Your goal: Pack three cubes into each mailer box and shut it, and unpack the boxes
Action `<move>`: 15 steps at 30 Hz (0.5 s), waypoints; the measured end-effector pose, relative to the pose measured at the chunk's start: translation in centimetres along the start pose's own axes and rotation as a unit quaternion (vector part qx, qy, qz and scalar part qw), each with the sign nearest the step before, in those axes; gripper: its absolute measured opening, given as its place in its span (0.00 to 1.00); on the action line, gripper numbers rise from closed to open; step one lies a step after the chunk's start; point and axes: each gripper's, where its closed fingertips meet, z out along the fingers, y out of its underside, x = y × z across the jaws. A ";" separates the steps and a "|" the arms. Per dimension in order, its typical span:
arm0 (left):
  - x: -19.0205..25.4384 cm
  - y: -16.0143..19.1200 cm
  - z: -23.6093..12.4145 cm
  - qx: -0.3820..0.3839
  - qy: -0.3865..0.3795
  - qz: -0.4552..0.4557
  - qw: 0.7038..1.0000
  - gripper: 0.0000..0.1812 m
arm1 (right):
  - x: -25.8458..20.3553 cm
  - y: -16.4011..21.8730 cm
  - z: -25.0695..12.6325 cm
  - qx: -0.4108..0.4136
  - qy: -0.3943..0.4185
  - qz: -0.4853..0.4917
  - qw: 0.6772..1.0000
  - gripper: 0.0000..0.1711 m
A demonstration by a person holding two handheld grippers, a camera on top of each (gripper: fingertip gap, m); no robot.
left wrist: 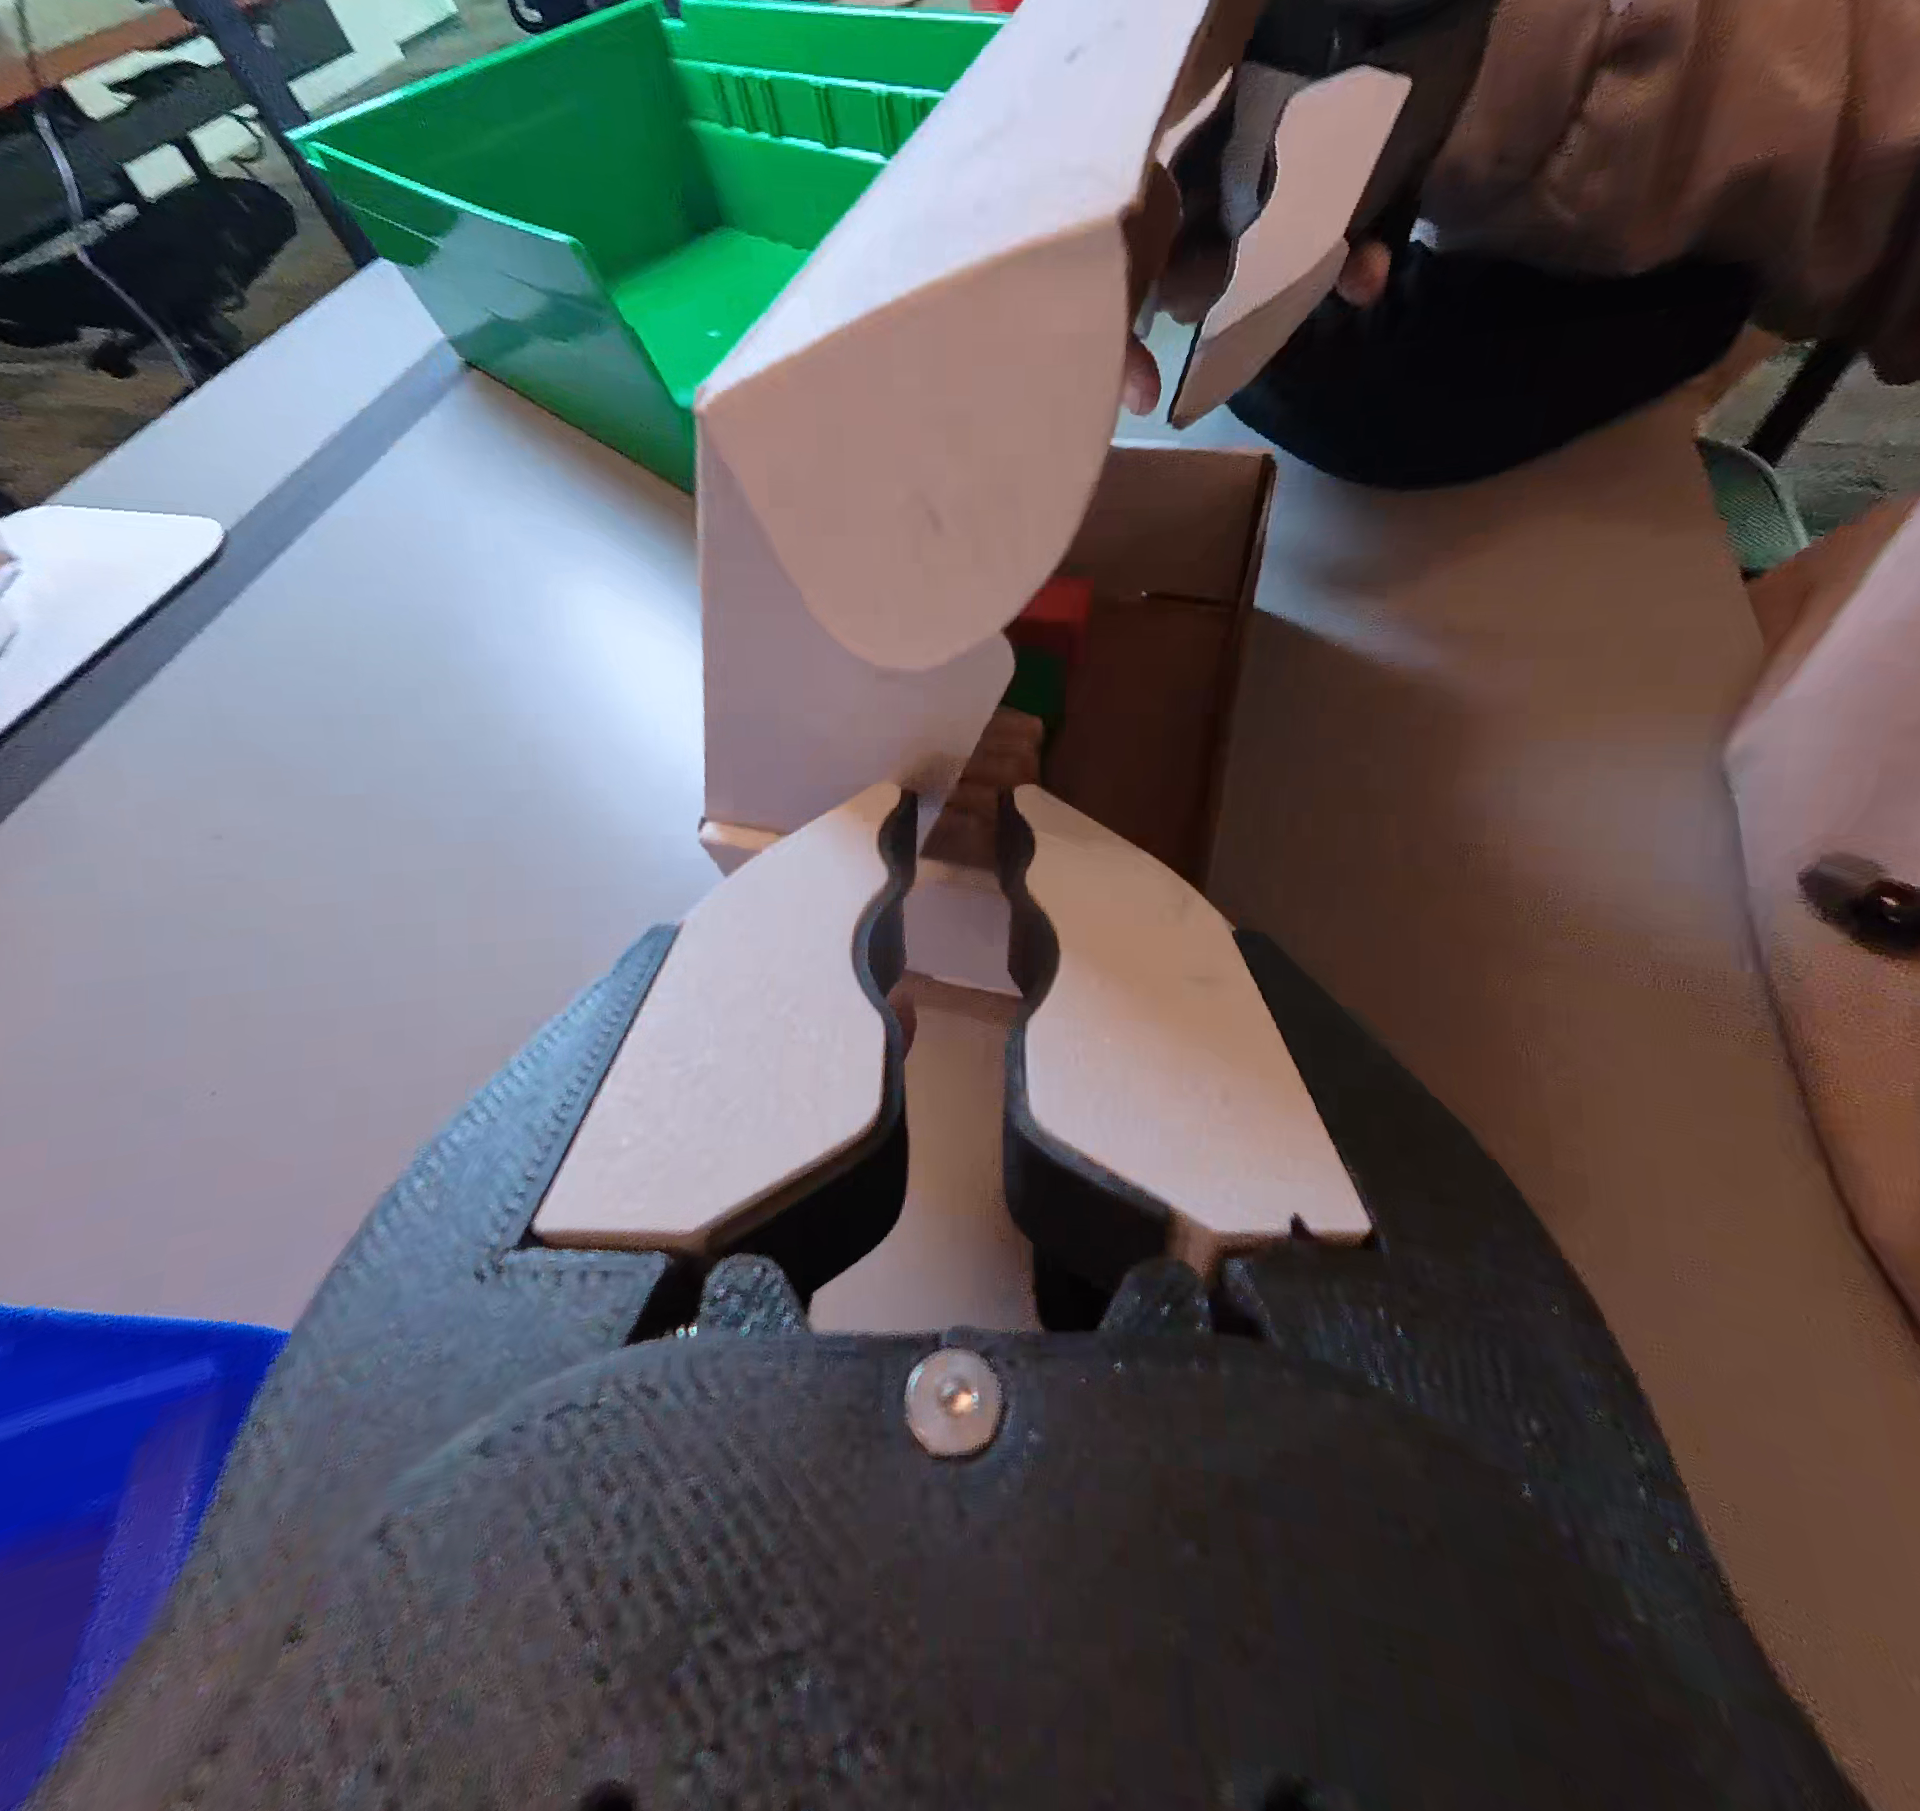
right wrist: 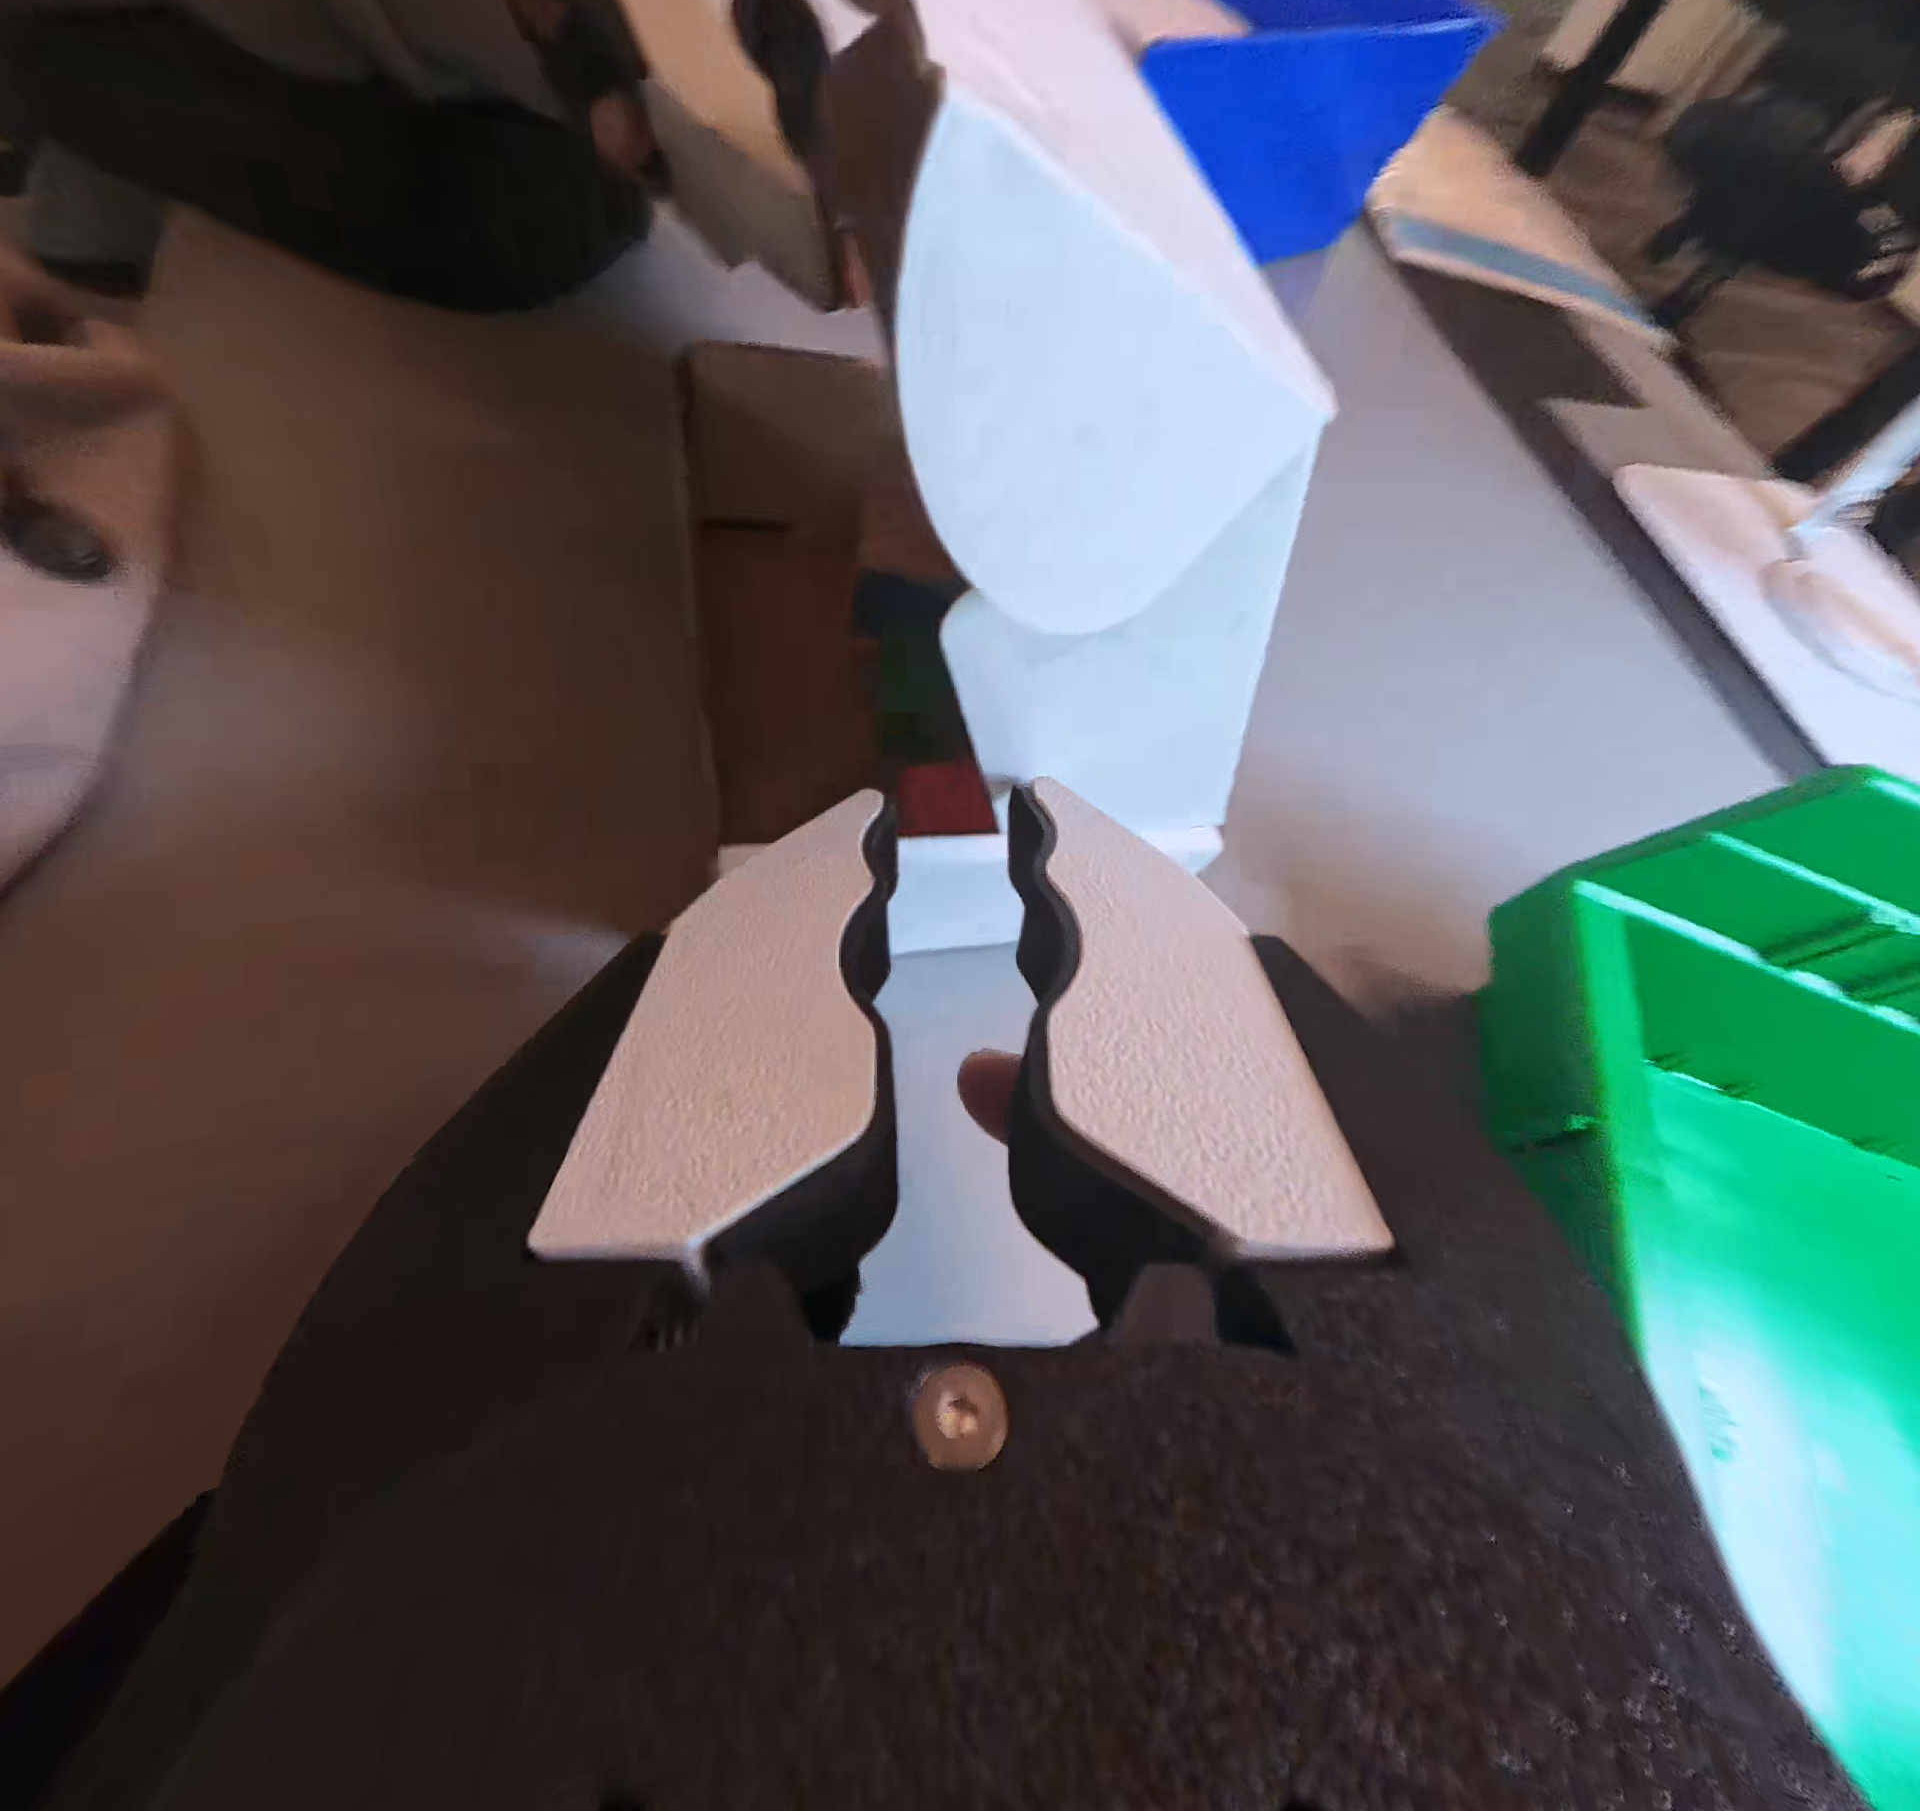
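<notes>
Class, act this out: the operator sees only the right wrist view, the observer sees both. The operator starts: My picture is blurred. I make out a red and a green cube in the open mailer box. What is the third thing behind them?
Observer: The left wrist view shows a brown cube that looks like wood. It lies in a row with the green cube and the red cube.
Operator: Is the left tool gripping the box?
Observer: The left tool sits at the end wall of the mailer box. Its jaws are slightly apart and clamp nothing I can see.
Operator: Is anything in the green bin?
Observer: The part of the green bin floor that shows is bare.
</notes>
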 end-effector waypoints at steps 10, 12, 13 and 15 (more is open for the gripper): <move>-2.3 -4.6 -4.7 0.046 0.012 0.042 0.998 0.23 | 2.1 -5.0 -4.5 0.009 -0.031 -0.016 0.999 0.46; -1.1 -6.4 -4.8 0.048 0.056 0.075 0.994 0.34 | 1.6 -6.5 -4.0 0.004 -0.031 -0.053 0.998 0.48; -0.4 -6.4 -4.4 0.022 0.073 0.104 0.992 0.39 | 1.1 -6.7 -3.5 -0.011 -0.037 -0.070 0.997 0.48; 0.3 -5.1 -3.1 -0.056 0.087 0.150 0.983 0.45 | 0.3 -6.3 -2.5 -0.048 -0.049 -0.098 0.993 0.48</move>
